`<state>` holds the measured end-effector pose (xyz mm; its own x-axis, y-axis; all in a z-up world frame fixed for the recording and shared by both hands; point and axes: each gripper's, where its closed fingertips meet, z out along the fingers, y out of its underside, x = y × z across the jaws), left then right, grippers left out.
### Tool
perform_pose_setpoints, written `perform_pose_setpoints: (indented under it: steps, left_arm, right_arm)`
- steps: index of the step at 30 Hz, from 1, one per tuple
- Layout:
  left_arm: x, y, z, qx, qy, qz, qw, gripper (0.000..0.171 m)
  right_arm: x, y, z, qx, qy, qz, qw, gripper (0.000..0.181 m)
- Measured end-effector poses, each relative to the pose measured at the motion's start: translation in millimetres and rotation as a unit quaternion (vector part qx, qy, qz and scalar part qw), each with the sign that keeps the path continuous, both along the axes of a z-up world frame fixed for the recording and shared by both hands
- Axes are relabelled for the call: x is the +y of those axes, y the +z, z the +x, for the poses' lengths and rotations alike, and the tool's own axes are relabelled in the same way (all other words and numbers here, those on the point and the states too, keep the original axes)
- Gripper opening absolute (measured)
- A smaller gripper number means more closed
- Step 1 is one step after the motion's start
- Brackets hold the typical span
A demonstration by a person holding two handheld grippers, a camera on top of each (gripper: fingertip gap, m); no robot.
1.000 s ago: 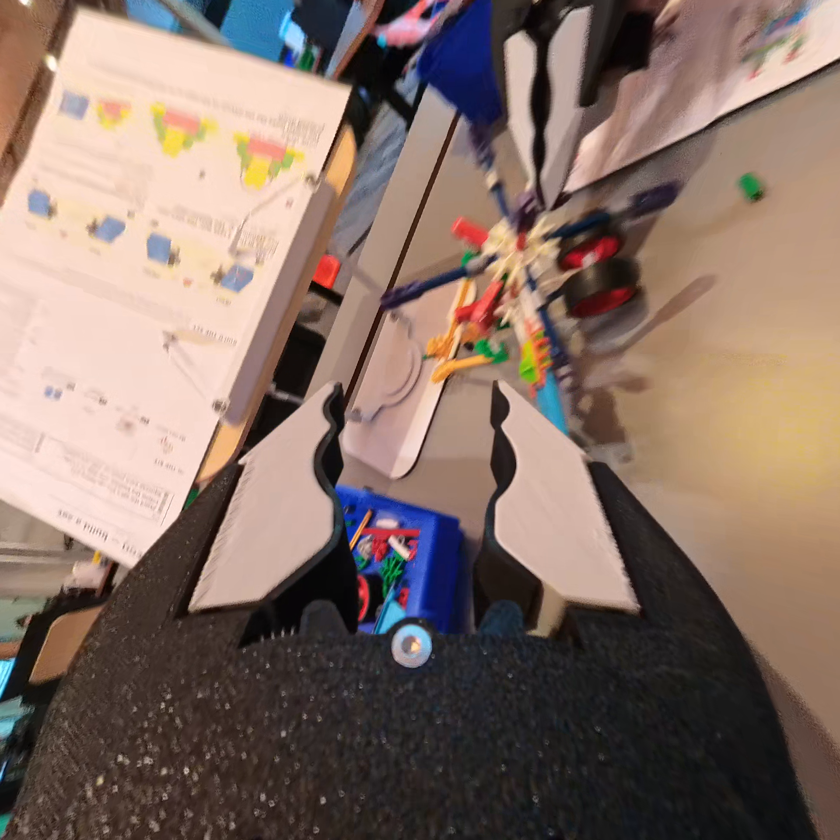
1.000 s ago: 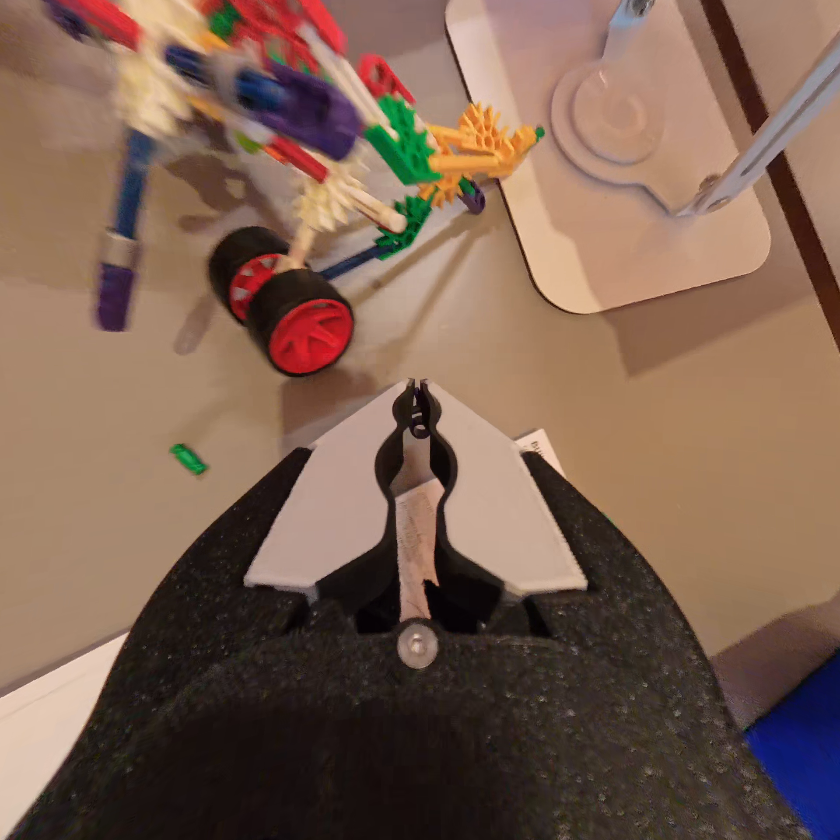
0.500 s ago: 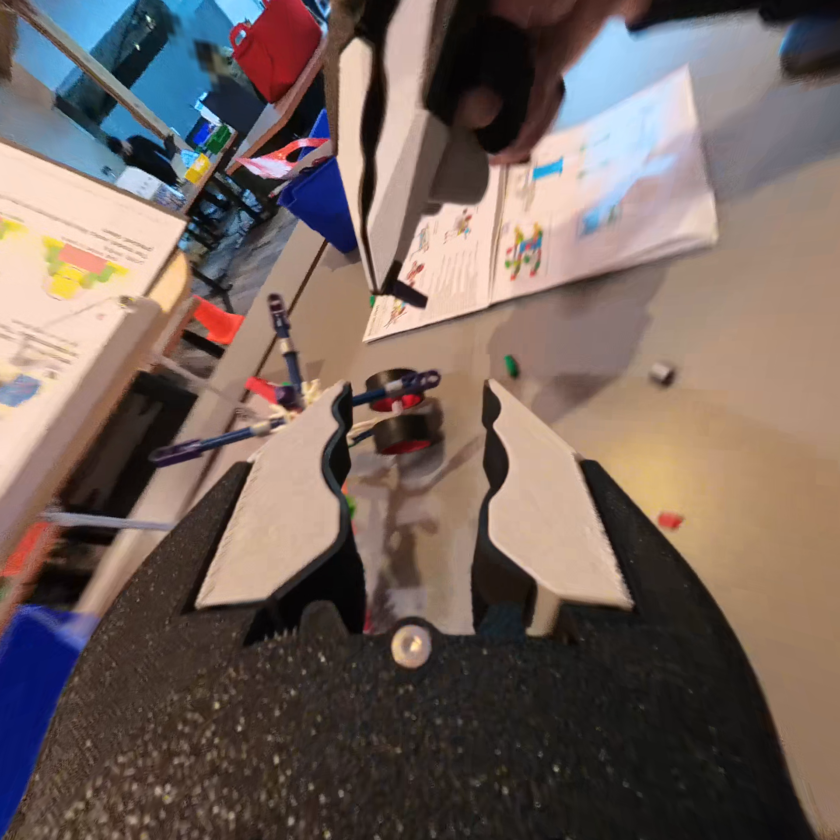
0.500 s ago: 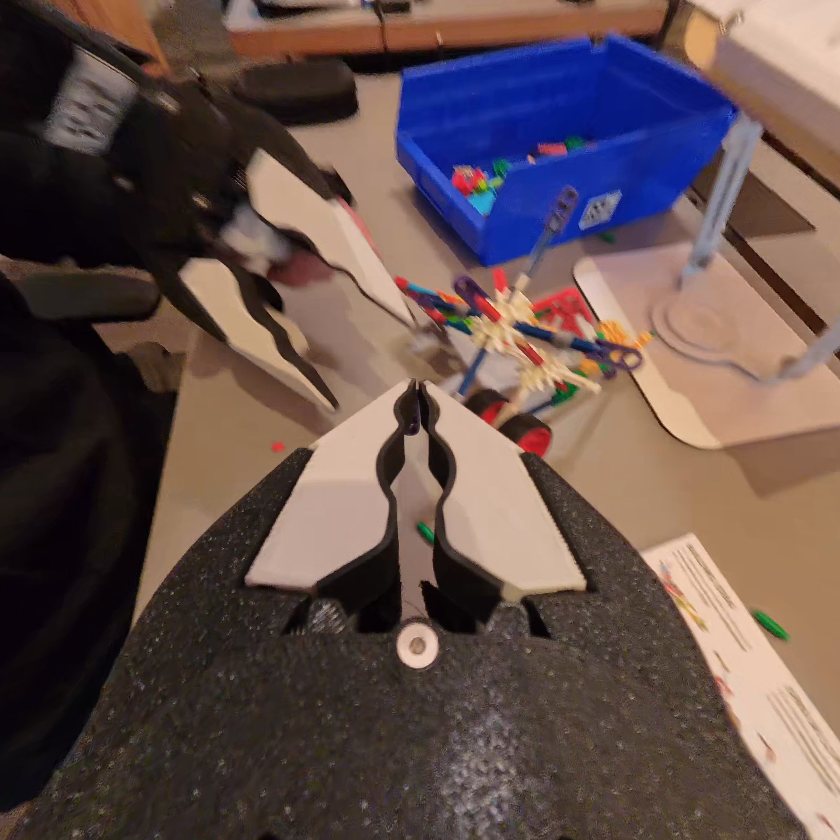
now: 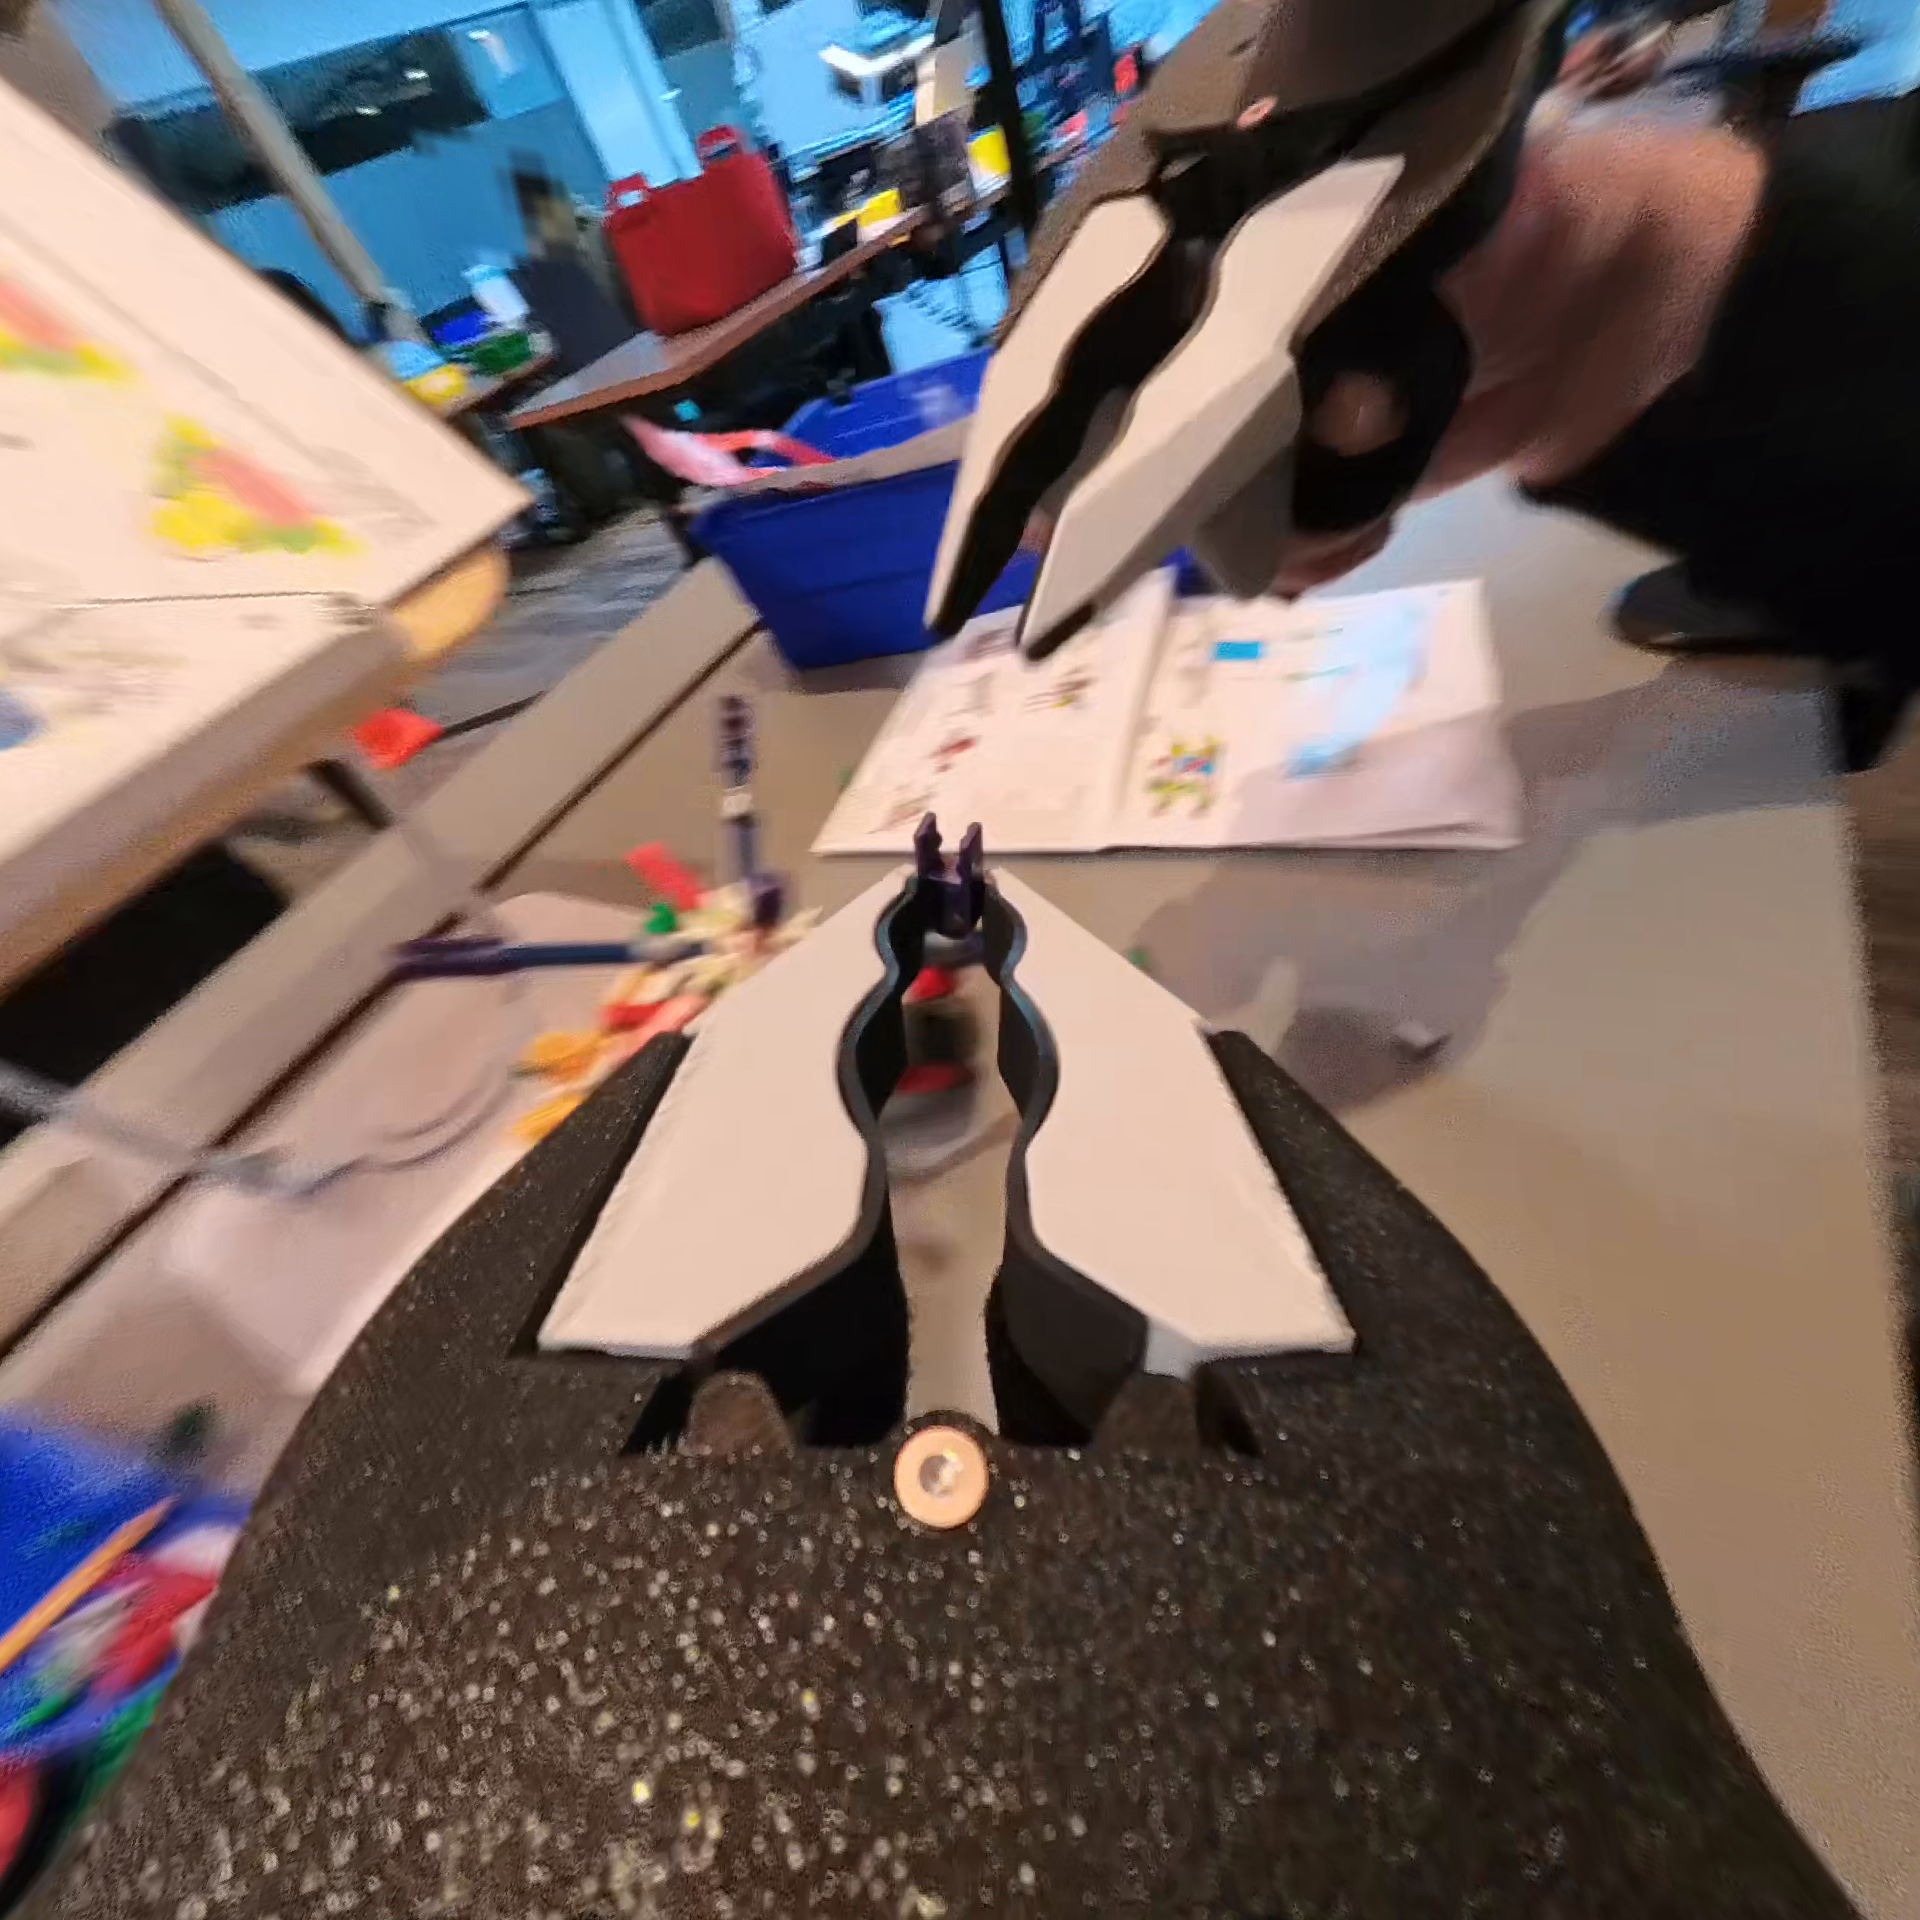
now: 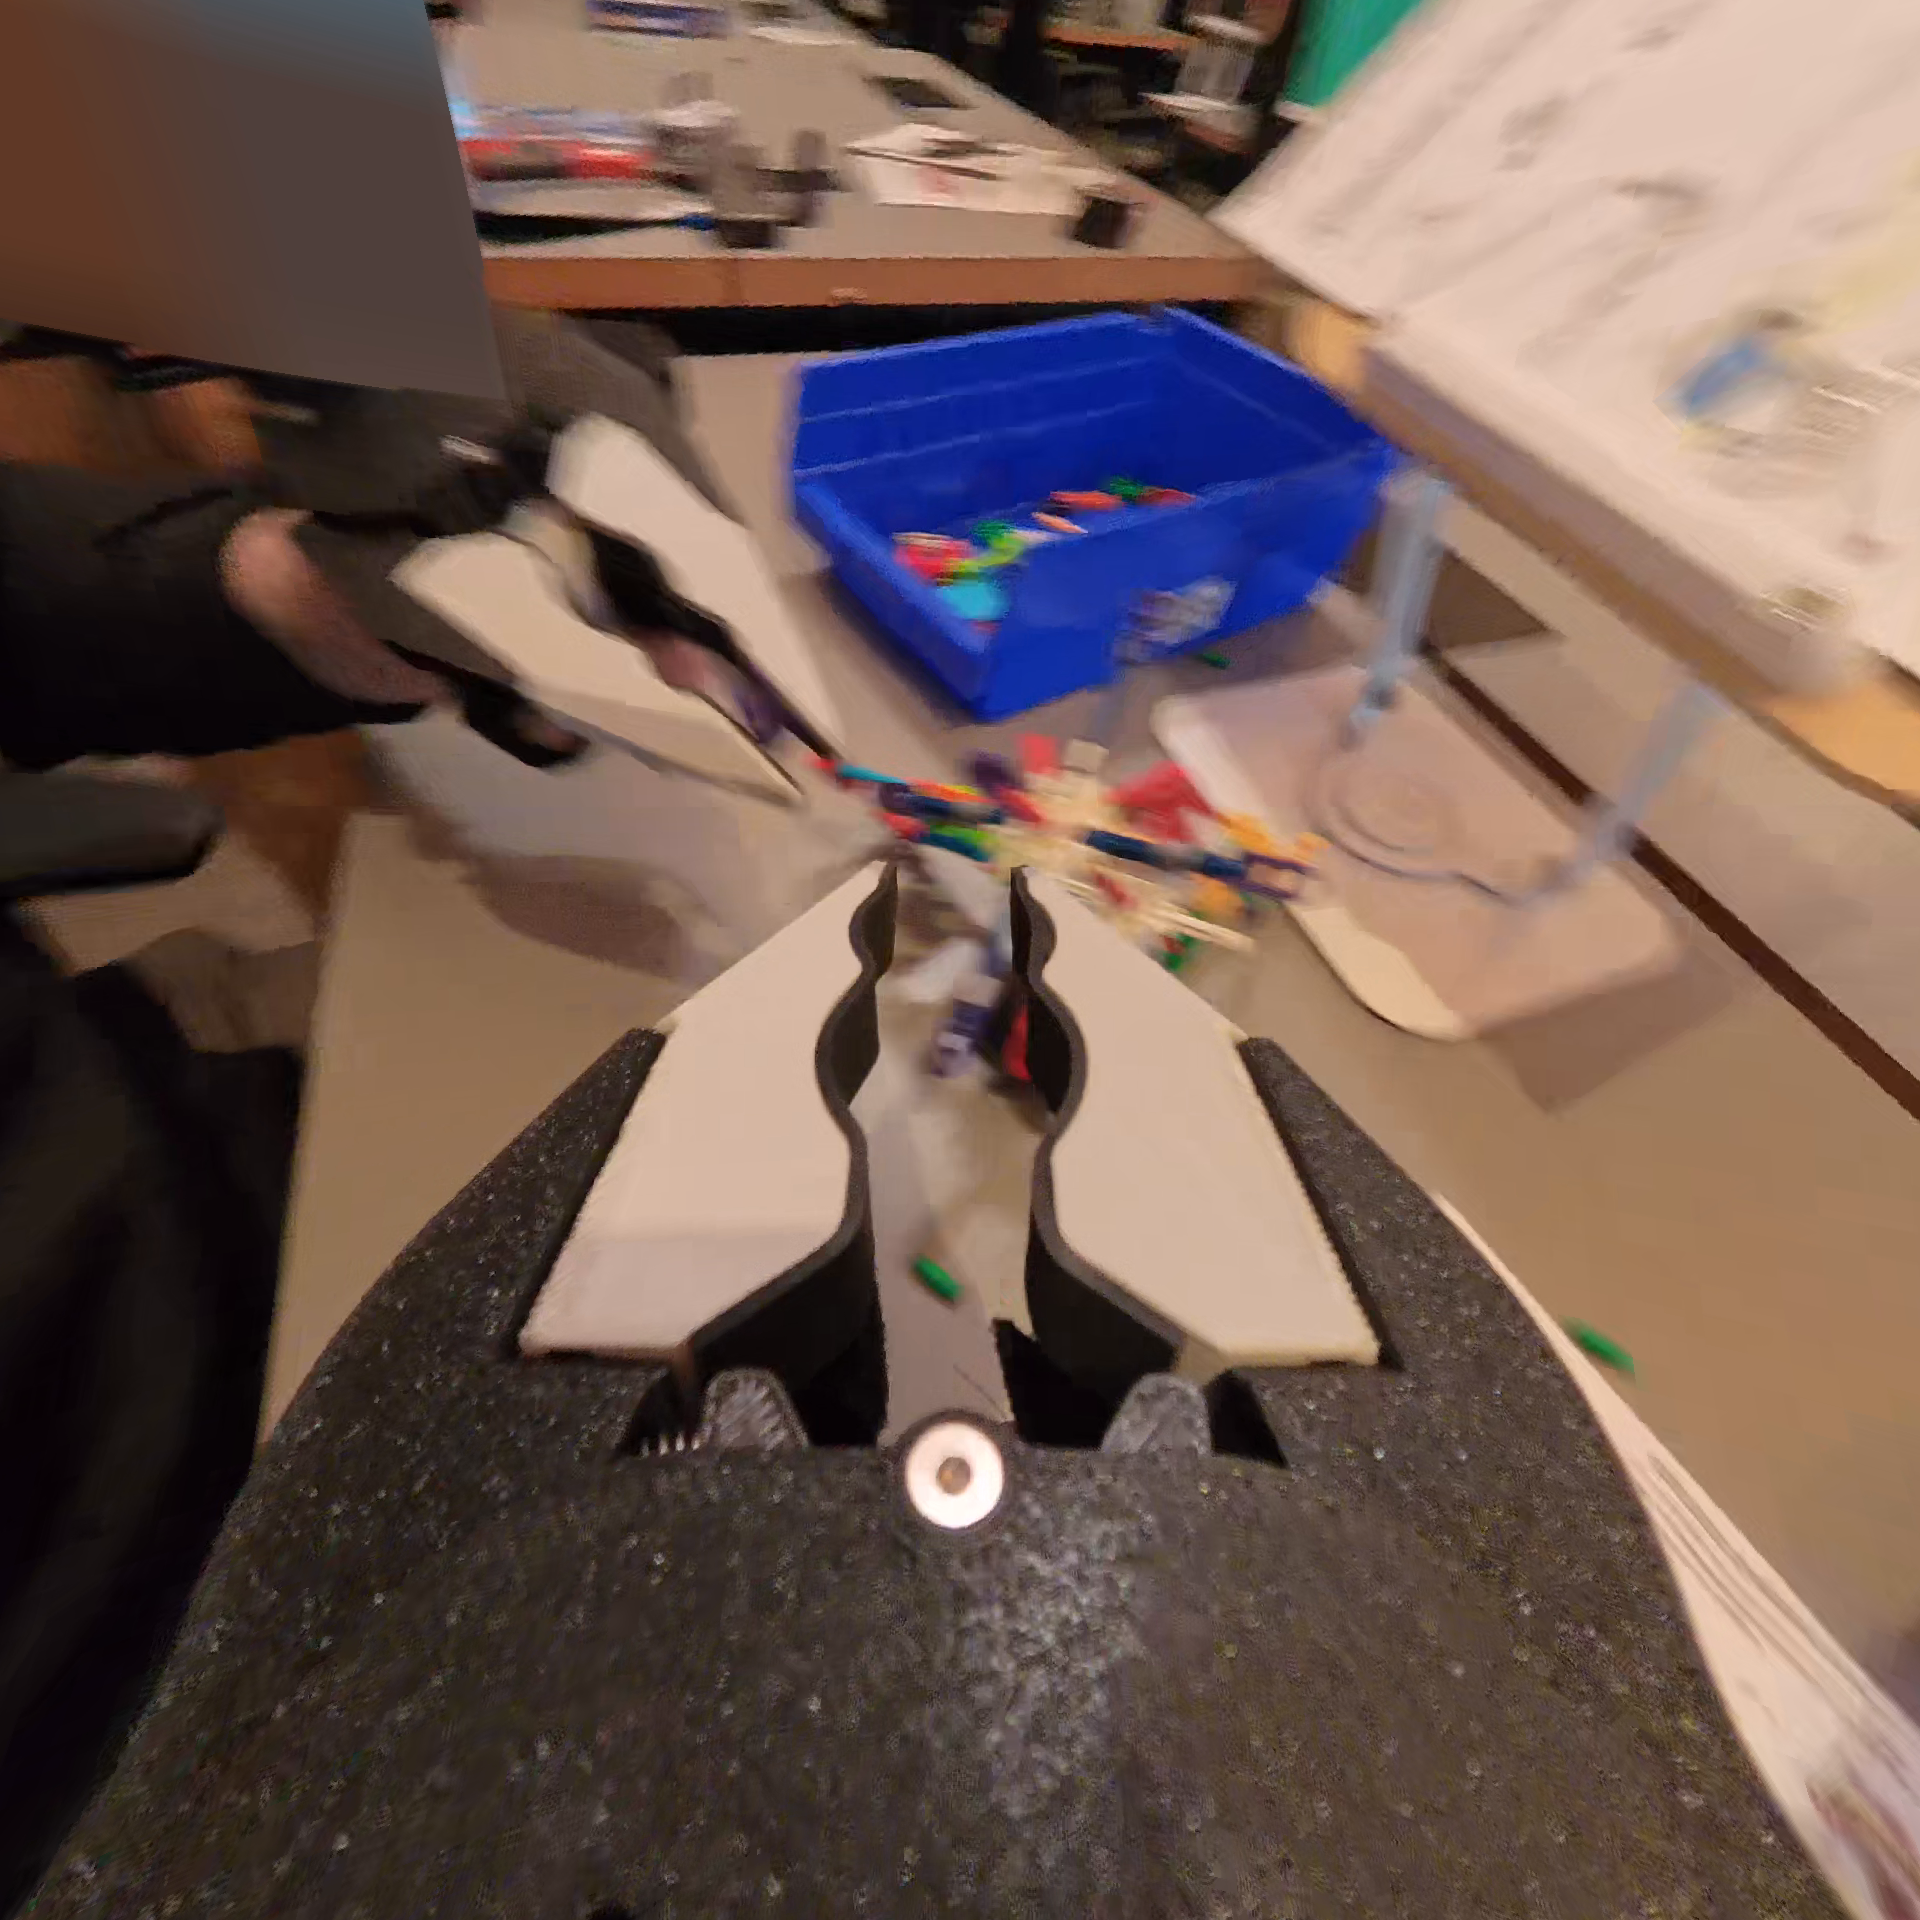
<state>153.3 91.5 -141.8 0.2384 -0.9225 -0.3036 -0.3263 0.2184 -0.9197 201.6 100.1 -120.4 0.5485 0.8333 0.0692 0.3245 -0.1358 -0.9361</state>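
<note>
- Left tongs (image 5: 948,896): closed on a small purple clip (image 5: 945,868), its prongs poking up past the tips.
- Toy model (image 6: 1081,831): on the desk (image 6: 1558,1195), just ahead of both tongs, rods lying crosswise.
- Right tongs (image 6: 948,896): slightly parted, empty, hovering nearest the model; blue bin (image 6: 1070,499) beyond.

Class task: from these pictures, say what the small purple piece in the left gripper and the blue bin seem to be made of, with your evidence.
Purple piece, clamped in the left gripper: probably moulded hard plastic; uniform colour, crisp forked clip end. Blue bin: likely rigid, slightly glossy plastic; even saturated colour, thin straight walls, though blur hides detail.
</note>
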Motion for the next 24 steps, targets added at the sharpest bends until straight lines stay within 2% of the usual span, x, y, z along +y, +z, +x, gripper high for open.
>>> perform_pose_setpoints:
  steps: [2, 4, 6, 8, 9, 10, 11, 13, 19, 24]
  left_arm:
    - [41.1, 19.5, -38.2, 0.017, 0.077, 0.059, 0.995, 0.008]
    - [88.8, 35.5, -85.6, 0.047, 0.163, 0.107, 0.980, 0.008]
    - [134.1, 26.6, -129.3, 0.100, 0.221, 0.076, 0.967, 0.008]
    - [176.5, 16.5, -166.2, 0.109, 0.275, 0.045, 0.954, 0.009]
    - [194.5, 3.8, -182.3, 0.125, 0.298, 0.015, 0.946, 0.021]
    - [206.9, -13.0, -195.5, 0.150, 0.314, -0.023, 0.937, 0.050]
    - [215.3, -20.7, -203.2, 0.155, 0.325, -0.038, 0.932, 0.063]
    - [218.6, -22.2, -203.8, 0.148, 0.324, -0.030, 0.934, 0.063]
    - [204.9, -11.2, -176.6, 0.132, 0.296, 0.030, 0.945, 0.062]
    - [189.2, -11.4, -155.1, 0.123, 0.259, 0.043, 0.957, 0.059]
  right_arm:
    - [35.4, -4.4, 38.7, -0.004, -0.091, -0.023, 0.996, 0.022]
    - [66.8, -18.7, 72.4, -0.026, -0.165, -0.051, 0.985, 0.025]
    - [95.8, -41.6, 101.2, -0.065, -0.235, -0.081, 0.966, 0.027]
    - [120.5, -63.7, 124.3, -0.094, -0.294, -0.109, 0.945, 0.026]
    - [128.2, -75.2, 131.3, -0.113, -0.308, -0.124, 0.936, 0.026]
    - [132.9, -86.7, 134.5, -0.129, -0.308, -0.142, 0.932, 0.027]
    - [138.5, -97.1, 139.9, -0.142, -0.316, -0.160, 0.924, 0.027]
    - [144.5, -118.9, 154.5, -0.195, -0.328, -0.192, 0.904, 0.028]
    - [153.8, -139.1, 164.0, -0.195, -0.327, -0.266, 0.885, 0.028]
    - [151.5, -156.8, 169.2, -0.197, -0.330, -0.291, 0.876, 0.032]
